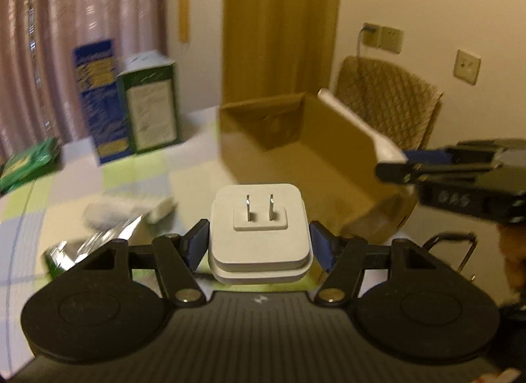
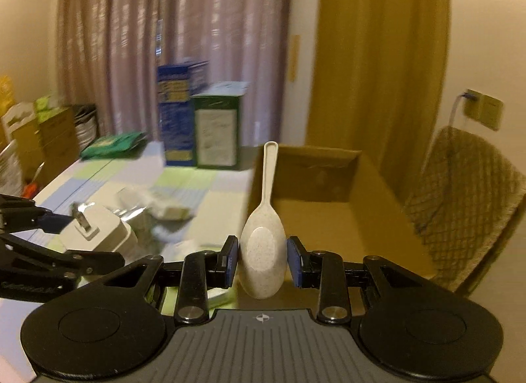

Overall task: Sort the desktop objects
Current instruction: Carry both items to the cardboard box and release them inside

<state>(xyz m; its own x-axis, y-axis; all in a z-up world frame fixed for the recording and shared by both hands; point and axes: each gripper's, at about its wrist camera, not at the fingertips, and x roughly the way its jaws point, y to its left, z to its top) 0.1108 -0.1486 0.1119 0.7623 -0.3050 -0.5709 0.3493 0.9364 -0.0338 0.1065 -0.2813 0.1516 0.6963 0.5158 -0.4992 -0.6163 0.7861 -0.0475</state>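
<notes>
Left gripper (image 1: 259,235): jaws clenched on the white plug adapter (image 1: 259,228), prongs pointing far.
Right gripper (image 2: 262,261): jaws grasping the speckled spoon (image 2: 263,251), long axis running far, handle over the box.
Cardboard box (image 1: 345,165): lying far and right on the bench (image 1: 184,172); being approached nearer by the right gripper.

Dim, warm yellow indoor light, with motion blur across both fisheye views.

The near parts stay sharp: the white plug adapter (image 1: 259,235) and the speckled spoon (image 2: 263,251) show crisp edges. Behind them the curtain (image 2: 171,37), the blue and green cartons (image 1: 128,100) and the checked worktop (image 1: 138,169) smear into streaks. A crumpled foil wrapper (image 1: 95,244) catches a pale glint. Straight lines bow toward the edges, and the corners fall to black.
</notes>
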